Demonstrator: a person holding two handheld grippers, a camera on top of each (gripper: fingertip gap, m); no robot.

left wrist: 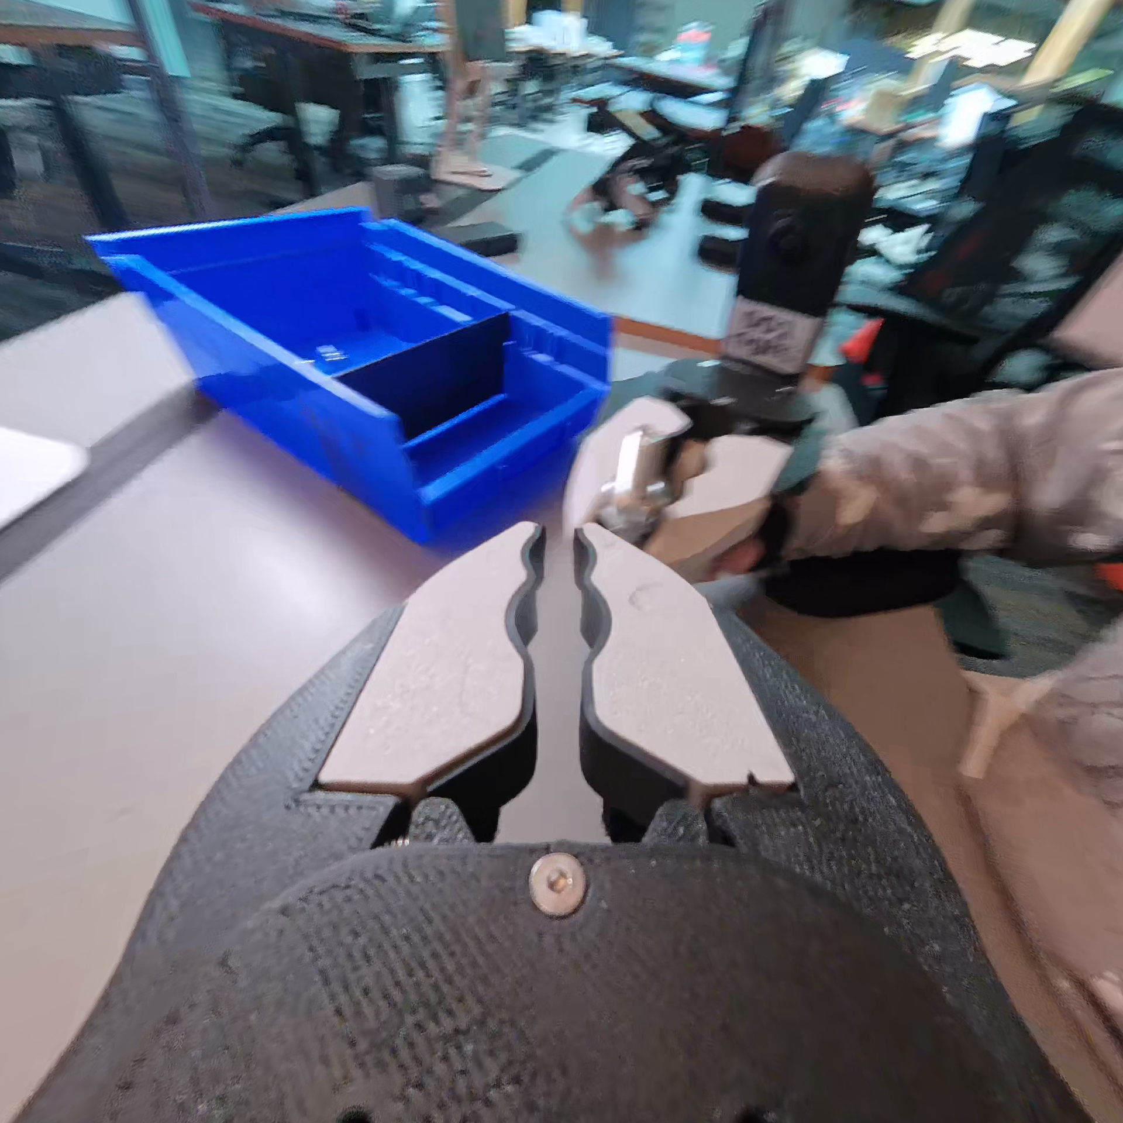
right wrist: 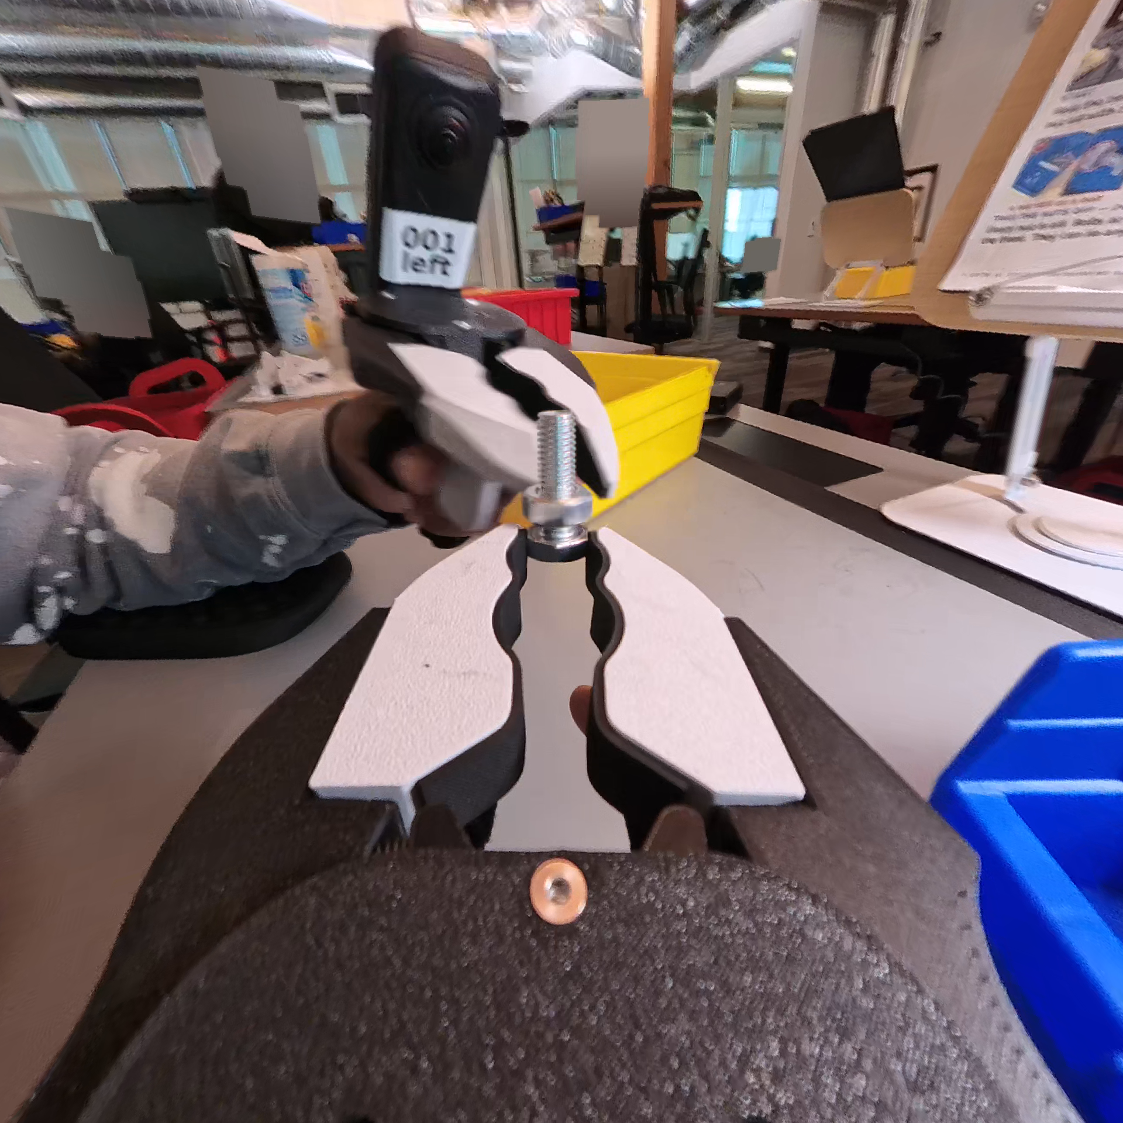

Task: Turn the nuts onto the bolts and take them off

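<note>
The right gripper (right wrist: 556, 538) pinched the bolt (right wrist: 558, 456) by its head, shank upright, the nut (right wrist: 556, 504) already threaded down near the head. The left gripper (left wrist: 559, 535) held nothing, its fingers slightly parted, beside the blue bin (left wrist: 340, 340) on the bench (left wrist: 182, 607); unscrewing probably remained

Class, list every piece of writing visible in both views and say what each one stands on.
White label on the black camera, right wrist view: legible, not copied here.
Pale label on the dark camera, left wrist view: blurred.
Printed sheet on the board: mostly too small.
</note>
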